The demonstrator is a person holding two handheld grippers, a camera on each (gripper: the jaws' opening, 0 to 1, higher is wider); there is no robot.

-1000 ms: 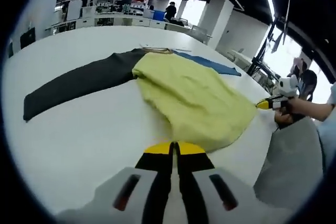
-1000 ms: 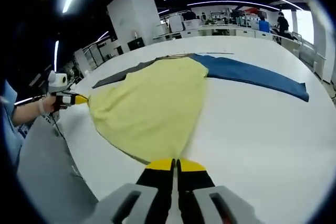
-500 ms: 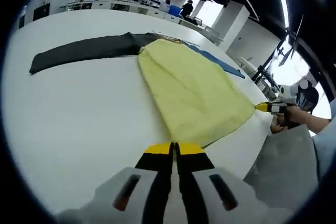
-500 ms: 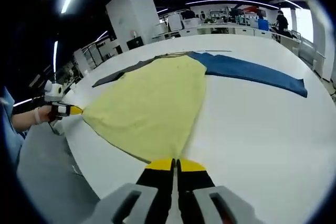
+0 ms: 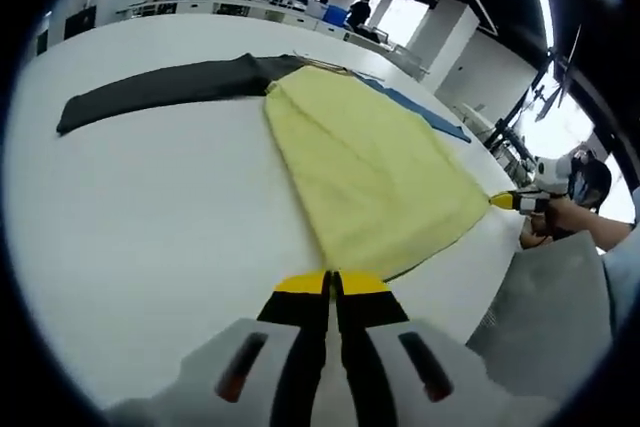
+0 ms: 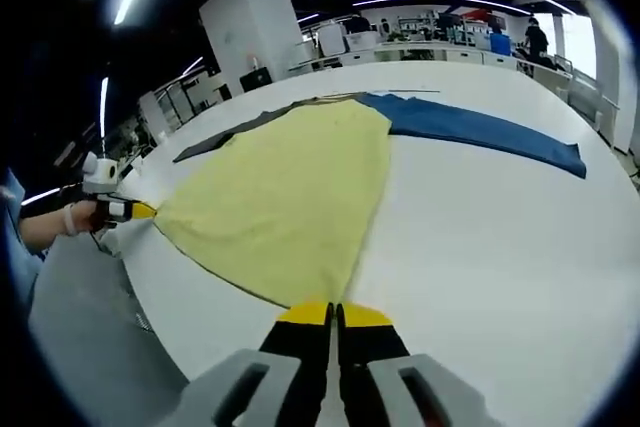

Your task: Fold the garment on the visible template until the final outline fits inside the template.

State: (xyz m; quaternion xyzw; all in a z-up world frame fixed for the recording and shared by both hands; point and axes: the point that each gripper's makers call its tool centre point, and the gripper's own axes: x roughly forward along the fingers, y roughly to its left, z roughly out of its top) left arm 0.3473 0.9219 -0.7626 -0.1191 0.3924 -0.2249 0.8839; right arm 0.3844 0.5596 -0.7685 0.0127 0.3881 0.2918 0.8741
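Garment (image 5: 370,167): yellow body, one black sleeve (image 5: 150,95), one blue sleeve (image 6: 480,127), lay spread on white worktop (image 5: 150,237). Left gripper (image 5: 332,285) and right gripper (image 6: 333,315), jaws pressed together, each pinched a hem corner at the worktop's near edge. Desks (image 6: 450,52) and a person (image 6: 537,42) stood well beyond the worktop.

Bare white desk (image 5: 150,207) lies open left of the yellow garment (image 5: 370,172); the dark sleeve (image 5: 160,97) and blue sleeve (image 6: 480,132) cross its far side.
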